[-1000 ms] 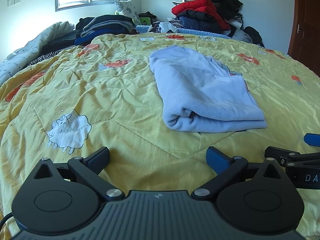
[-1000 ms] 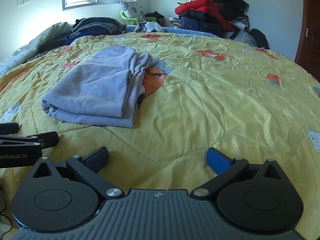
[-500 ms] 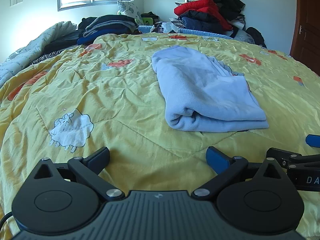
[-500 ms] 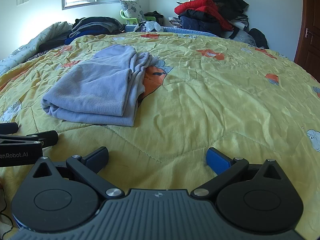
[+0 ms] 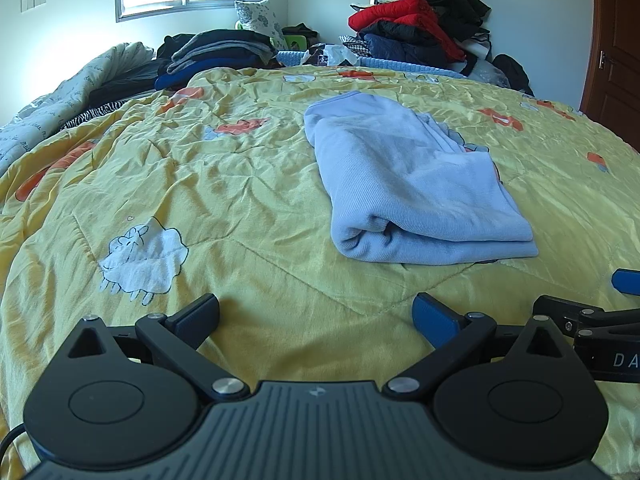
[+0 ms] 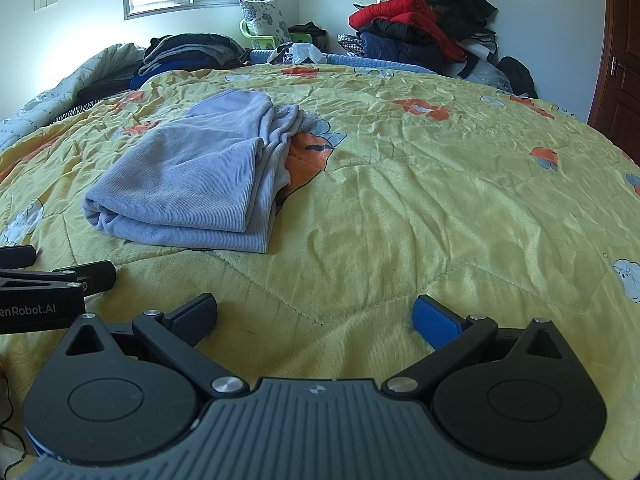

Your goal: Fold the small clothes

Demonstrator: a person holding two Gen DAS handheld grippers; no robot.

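Note:
A folded light blue garment lies on the yellow quilt, ahead and to the right in the left wrist view; it also shows in the right wrist view, ahead and to the left. My left gripper is open and empty, low over the quilt, short of the garment's near folded edge. My right gripper is open and empty too, beside the left one. Each gripper's side shows at the edge of the other's view.
Stacks of dark folded clothes lie at the bed's far left. A heap of red and black jackets stands at the far right. A rumpled white duvet lies on the left. A wooden door is at right.
Both grippers have drawn back slightly and tilted; the garment sits a little farther off in both views. Both stay open and the garment has not moved.

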